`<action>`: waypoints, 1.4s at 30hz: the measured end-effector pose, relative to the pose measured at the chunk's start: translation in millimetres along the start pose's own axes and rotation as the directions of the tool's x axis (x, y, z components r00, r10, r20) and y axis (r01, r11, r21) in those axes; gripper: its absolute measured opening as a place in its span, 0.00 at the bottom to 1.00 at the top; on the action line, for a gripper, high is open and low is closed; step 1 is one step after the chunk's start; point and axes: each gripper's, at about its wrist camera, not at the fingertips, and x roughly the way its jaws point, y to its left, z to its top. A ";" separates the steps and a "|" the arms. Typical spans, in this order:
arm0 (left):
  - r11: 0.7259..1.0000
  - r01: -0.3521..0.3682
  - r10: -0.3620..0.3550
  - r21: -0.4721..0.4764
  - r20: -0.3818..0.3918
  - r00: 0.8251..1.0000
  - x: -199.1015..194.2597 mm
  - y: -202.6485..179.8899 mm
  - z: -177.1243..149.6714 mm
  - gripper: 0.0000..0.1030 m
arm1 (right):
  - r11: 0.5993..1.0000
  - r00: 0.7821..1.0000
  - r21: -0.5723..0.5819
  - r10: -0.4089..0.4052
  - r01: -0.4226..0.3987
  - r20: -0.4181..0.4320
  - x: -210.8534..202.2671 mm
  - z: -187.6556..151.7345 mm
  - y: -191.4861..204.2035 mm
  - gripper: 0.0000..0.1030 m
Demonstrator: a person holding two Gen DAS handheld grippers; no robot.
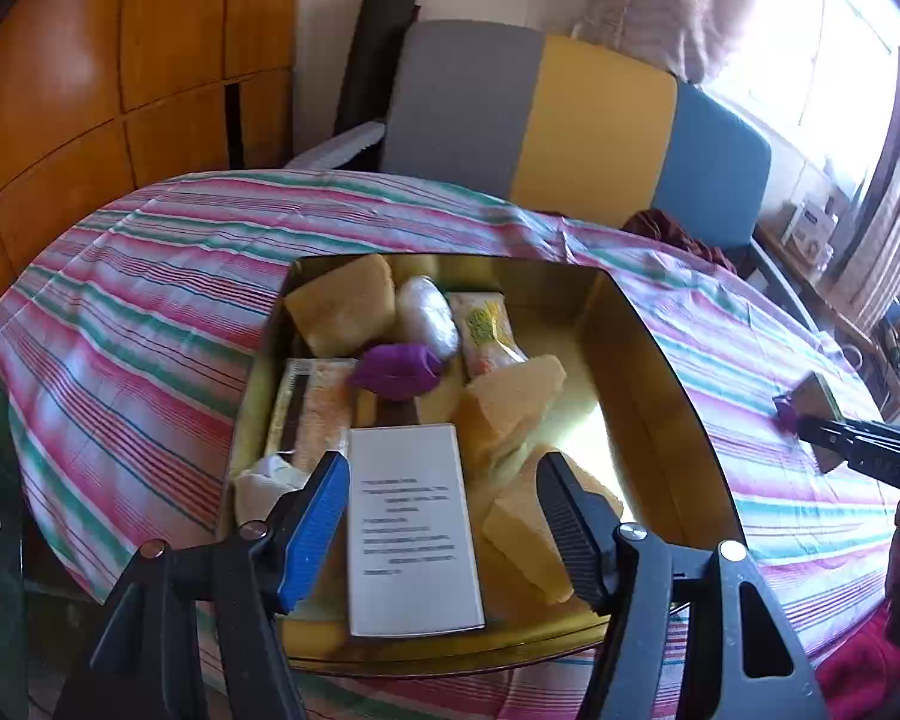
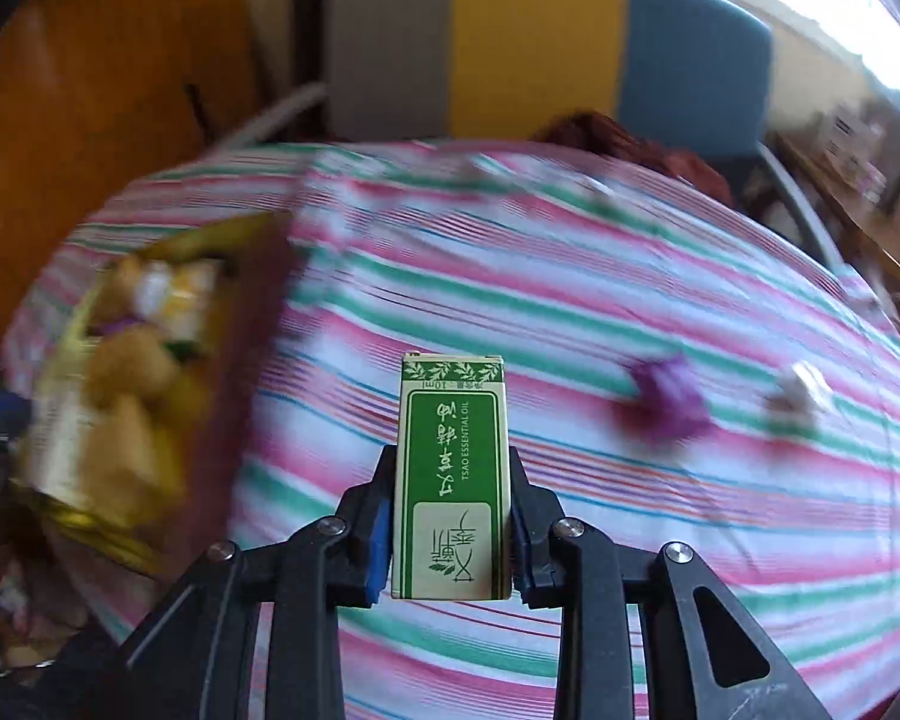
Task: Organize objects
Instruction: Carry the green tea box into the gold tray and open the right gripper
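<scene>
The right gripper (image 2: 452, 531) has its fingers (image 2: 378, 540) clamped on either side of a small green box (image 2: 452, 480) (the print reads "essential oil"), and holds it up over the striped cloth (image 2: 570, 312) covering the table. From the left wrist view that same gripper (image 1: 810, 420) shows at the far right edge, well apart from the tray, with the box (image 1: 813, 399) in its tip.

The left gripper (image 1: 444, 510) hangs over the near end of a gold tray (image 1: 642, 372), its fingers (image 1: 318, 516) spread wide with nothing between them. Straight below the gap lies a white card with printed lines (image 1: 414, 528). Around it in the tray sit several yellow sponge blocks (image 1: 342, 306), a purple wad (image 1: 396, 369), a white wrapped bundle (image 1: 429, 315) and a clear packet with yellow print (image 1: 486, 330), all crowded close and touching one another. A flat packet (image 1: 312, 408) lies along the tray's left side.

In the right wrist view the tray (image 2: 120, 408) is off to the left and blurred. Out on the cloth to the right lie another purple wad (image 2: 669, 399) and, just beyond it, a small pale scrap (image 2: 801, 387), too smeared to make out
</scene>
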 end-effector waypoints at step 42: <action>0.998 -0.047 0.046 0.038 0.047 0.998 -19.3 6.4 -9.2 0.64 | 0.975 0.992 -0.189 0.121 -0.114 0.025 6.3 -10.4 147.9 0.75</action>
